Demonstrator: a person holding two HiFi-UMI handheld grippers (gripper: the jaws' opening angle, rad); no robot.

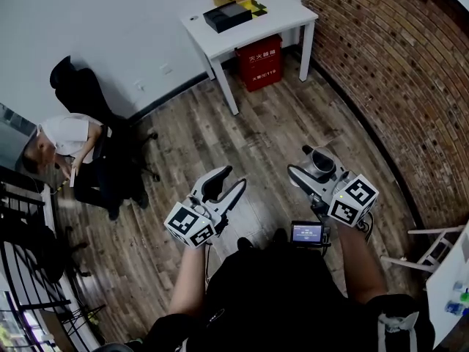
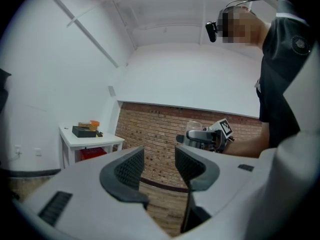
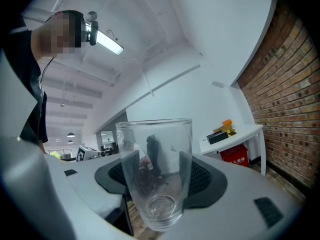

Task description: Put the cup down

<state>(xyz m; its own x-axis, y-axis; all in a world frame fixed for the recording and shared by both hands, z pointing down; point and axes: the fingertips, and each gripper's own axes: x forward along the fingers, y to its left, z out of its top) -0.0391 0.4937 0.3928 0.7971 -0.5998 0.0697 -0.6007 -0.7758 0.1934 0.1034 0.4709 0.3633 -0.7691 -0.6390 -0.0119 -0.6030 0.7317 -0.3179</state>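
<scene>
Two grippers are held up over a wooden floor [image 1: 220,130]. The right gripper [image 1: 302,163] clamps a clear glass cup [image 3: 155,171], with wide-set pads pressing its sides. The cup is in the air, upright, mouth up, long axis vertical, base hanging below the pads. The left gripper [image 2: 159,159] holds nothing, jaws partly apart. Open floor runs ahead to a white table [image 1: 220,39]. A brick wall [image 1: 396,72] edges the right side. A seated person [image 1: 69,141] is at the left. A red box [image 1: 259,61] under the table reads "119" below Chinese characters. A black box [image 1: 227,15] sits on the tabletop near the far wall.
</scene>
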